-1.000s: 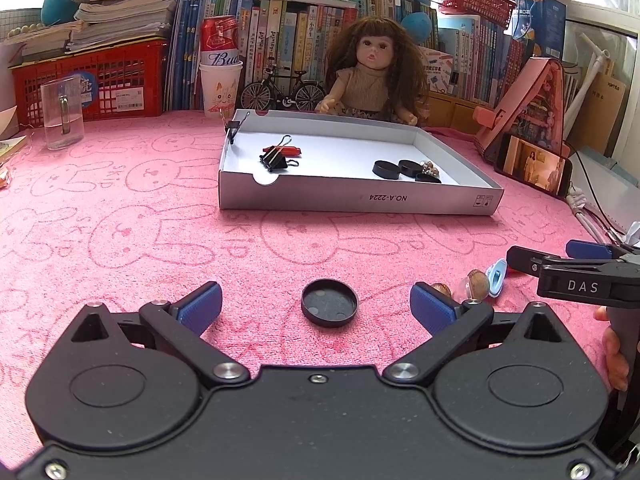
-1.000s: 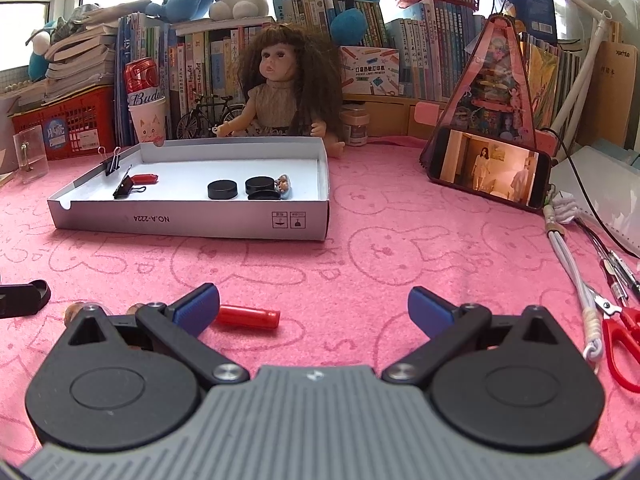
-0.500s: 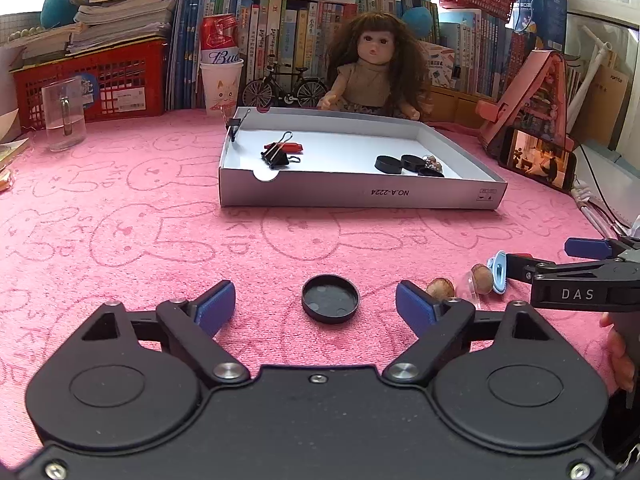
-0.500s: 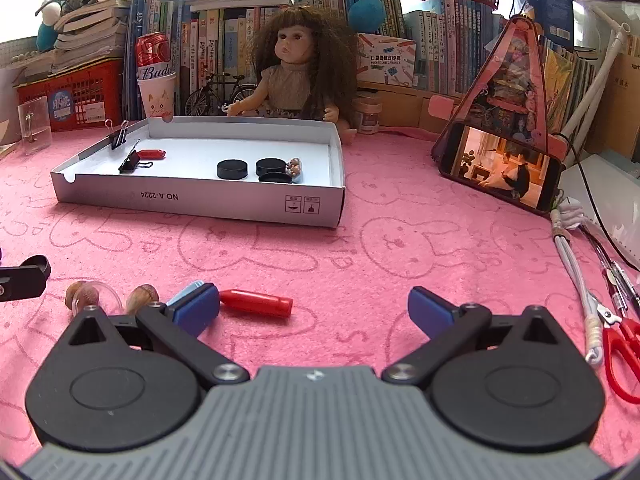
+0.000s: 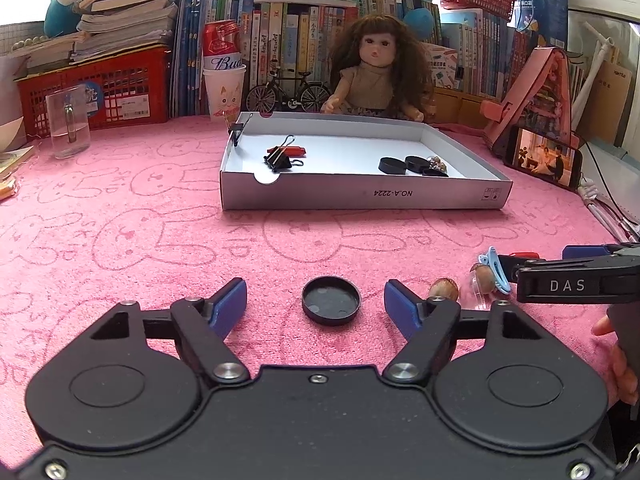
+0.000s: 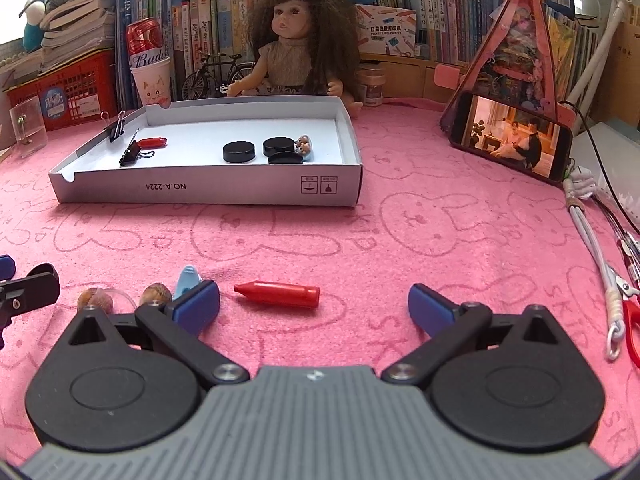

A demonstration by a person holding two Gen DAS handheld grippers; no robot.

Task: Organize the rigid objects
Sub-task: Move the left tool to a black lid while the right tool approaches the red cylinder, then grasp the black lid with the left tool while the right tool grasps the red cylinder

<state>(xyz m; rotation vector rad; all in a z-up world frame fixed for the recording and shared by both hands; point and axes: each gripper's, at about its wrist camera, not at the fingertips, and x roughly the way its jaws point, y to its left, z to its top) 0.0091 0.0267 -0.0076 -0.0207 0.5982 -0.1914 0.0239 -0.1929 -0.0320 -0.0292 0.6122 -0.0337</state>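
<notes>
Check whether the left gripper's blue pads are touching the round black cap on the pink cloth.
Apart. The left wrist view shows pink cloth either side of the round black cap, between the closing left gripper's pads.

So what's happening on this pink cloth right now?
A person is sorting small items into the white box. The left gripper has just been closing its fingers around a black round lid on the cloth, not yet touching it. The right gripper is open, with a red cap lying between its fingers.

The left hand-held gripper had a matte black body, round pivot discs, silver screws and blue fingertip pads. The right hand-held gripper matched, but with a ribbed grey centre; its side read "DAS".
</notes>
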